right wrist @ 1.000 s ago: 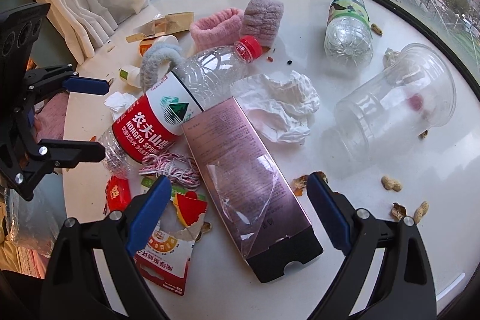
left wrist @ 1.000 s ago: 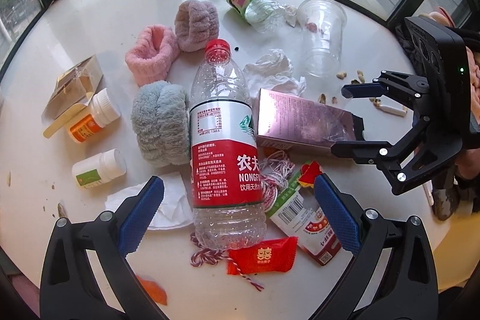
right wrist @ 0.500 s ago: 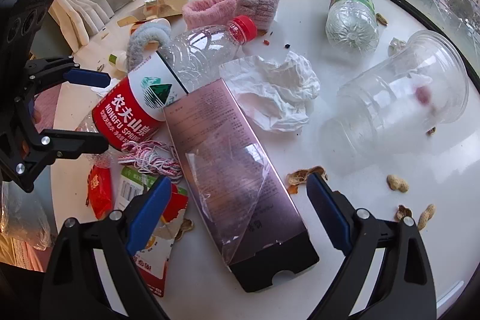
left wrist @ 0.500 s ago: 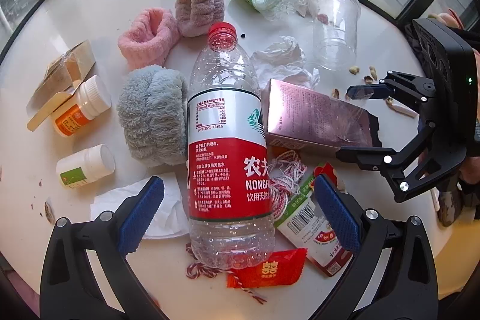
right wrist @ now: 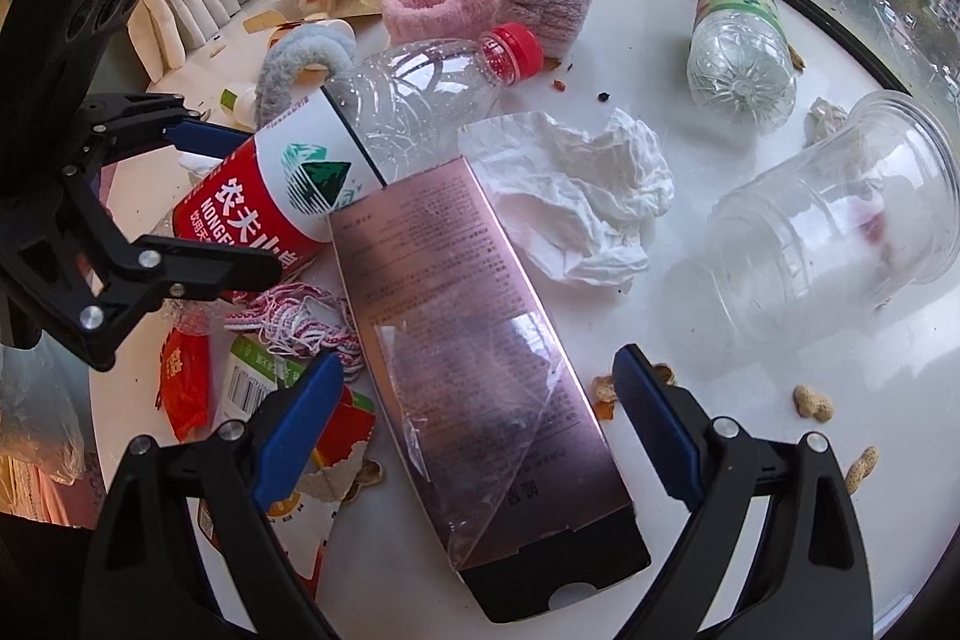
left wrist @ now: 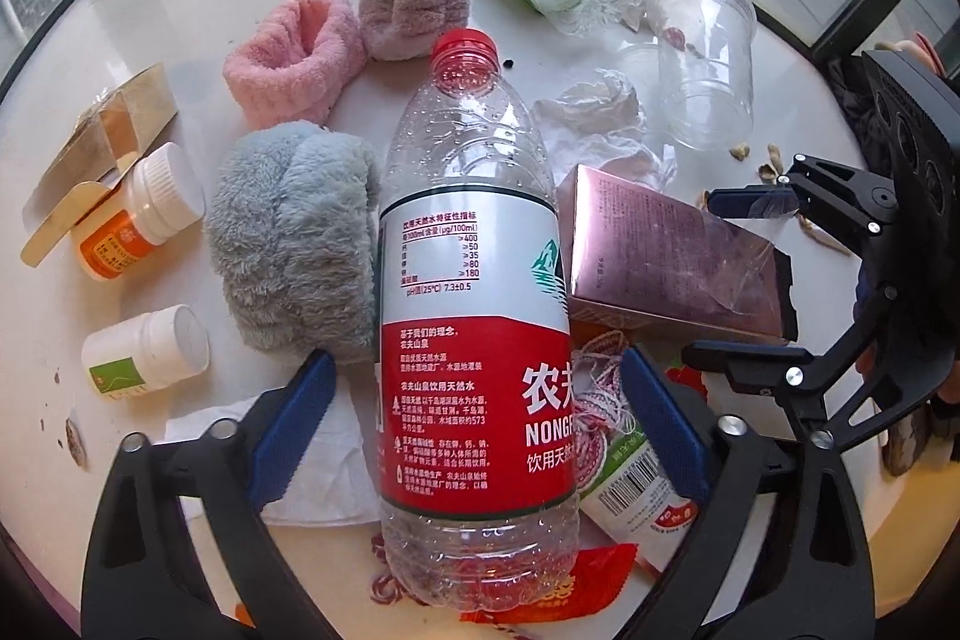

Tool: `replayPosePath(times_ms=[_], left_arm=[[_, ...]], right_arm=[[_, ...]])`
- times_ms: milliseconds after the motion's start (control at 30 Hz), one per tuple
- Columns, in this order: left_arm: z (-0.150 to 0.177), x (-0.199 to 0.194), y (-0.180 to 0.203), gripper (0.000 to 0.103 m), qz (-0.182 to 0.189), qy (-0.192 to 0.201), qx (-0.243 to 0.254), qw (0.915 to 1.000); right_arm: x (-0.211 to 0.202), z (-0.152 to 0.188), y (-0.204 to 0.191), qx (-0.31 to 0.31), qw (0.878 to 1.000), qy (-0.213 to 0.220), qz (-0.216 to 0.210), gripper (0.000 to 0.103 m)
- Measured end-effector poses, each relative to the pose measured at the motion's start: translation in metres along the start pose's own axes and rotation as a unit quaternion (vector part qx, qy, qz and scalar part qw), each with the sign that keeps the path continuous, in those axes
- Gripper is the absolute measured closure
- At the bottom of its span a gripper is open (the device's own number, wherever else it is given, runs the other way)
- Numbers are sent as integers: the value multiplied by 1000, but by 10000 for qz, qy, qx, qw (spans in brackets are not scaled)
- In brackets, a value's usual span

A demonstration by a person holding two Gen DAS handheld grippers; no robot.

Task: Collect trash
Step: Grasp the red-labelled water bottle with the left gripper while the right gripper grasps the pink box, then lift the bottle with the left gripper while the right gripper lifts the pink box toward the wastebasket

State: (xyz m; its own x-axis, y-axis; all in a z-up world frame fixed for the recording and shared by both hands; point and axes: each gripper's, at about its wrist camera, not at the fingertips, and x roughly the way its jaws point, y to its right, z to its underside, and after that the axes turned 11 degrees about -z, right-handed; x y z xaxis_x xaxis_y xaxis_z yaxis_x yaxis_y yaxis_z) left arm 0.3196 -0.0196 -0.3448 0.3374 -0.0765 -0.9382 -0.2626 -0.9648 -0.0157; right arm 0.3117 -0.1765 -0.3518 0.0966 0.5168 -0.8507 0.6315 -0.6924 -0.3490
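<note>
Both grippers hang open over the littered table (right wrist: 690, 10). Left gripper (left wrist: 474, 412) straddles the red-labelled water bottle (left wrist: 474, 310), which lies flat, cap toward twelve o'clock. Right gripper (right wrist: 480, 412) straddles the pink carton (right wrist: 474, 340), lying just at the bottle's three o'clock. Judging by this, each is lining up a pickup; next comes lowering and squeezing squarely.

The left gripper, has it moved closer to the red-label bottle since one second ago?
Yes. The left gripper advanced along the red-label clear plastic bottle; its pads now flank the label.
</note>
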Motion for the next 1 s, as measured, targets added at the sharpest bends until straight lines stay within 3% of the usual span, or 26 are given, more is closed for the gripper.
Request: replayPosePath(times_ms=[100, 300, 600, 1000], left_arm=[[-1, 5, 2, 30, 36, -58, -22, 10000], [0, 13, 2, 40, 236, -207, -5, 9995], [-3, -5, -6, 42, 309, 20, -49, 9995], [-12, -40, -9, 42, 344, 344, -99, 9988]], right_arm=[[5, 2, -2, -6, 10000, -87, -7, 28], [8, 3, 2, -1, 9999, -145, -23, 35], [0, 2, 4, 155, 9996, -83, -227, 42], [-34, 1, -3, 557, 9977, 210, -334, 44]])
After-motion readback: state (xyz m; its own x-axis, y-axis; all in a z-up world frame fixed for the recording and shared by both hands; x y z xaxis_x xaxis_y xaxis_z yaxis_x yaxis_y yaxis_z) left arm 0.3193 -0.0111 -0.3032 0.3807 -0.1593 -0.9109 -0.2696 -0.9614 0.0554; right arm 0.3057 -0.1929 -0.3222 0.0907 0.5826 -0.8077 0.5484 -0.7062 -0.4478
